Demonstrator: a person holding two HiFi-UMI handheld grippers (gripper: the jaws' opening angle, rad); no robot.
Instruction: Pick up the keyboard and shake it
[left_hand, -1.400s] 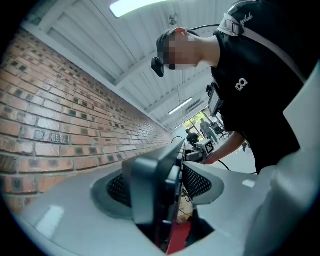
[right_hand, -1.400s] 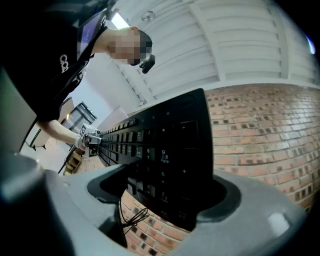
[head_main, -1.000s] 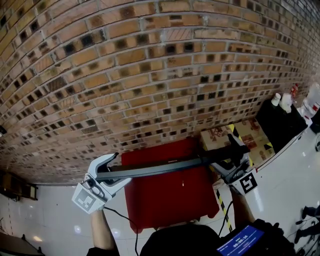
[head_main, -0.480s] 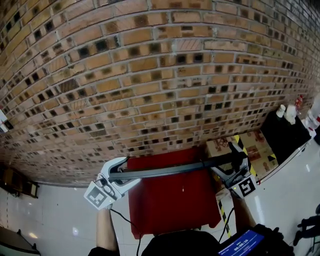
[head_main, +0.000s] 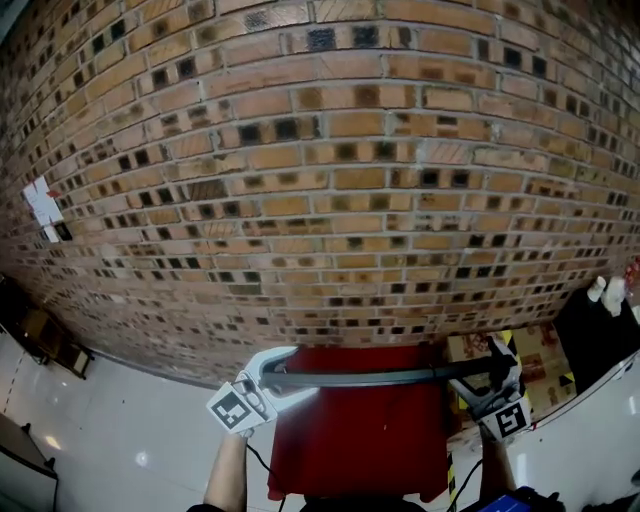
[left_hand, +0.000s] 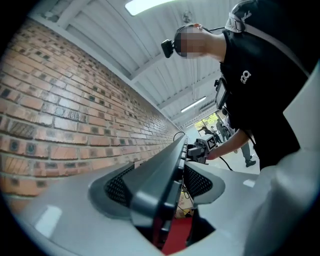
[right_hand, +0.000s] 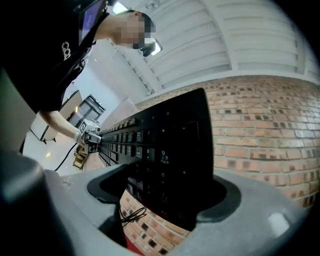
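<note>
Both ends of the long black plastic keyboard (head_main: 370, 377) are clamped, aloft over the red table (head_main: 360, 445).
The left gripper (head_main: 285, 378) and right gripper (head_main: 478, 368) each pinch an end, jaws spread wide around it; its slant of a second ago has levelled, so the shake looks under way.

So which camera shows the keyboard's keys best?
The right gripper view. There the keyboard faces the camera, so rows of black keys with white print show. The head view catches only its thin dark edge above the red surface. The left gripper view shows its smooth grey back and hardly any keys.
</note>
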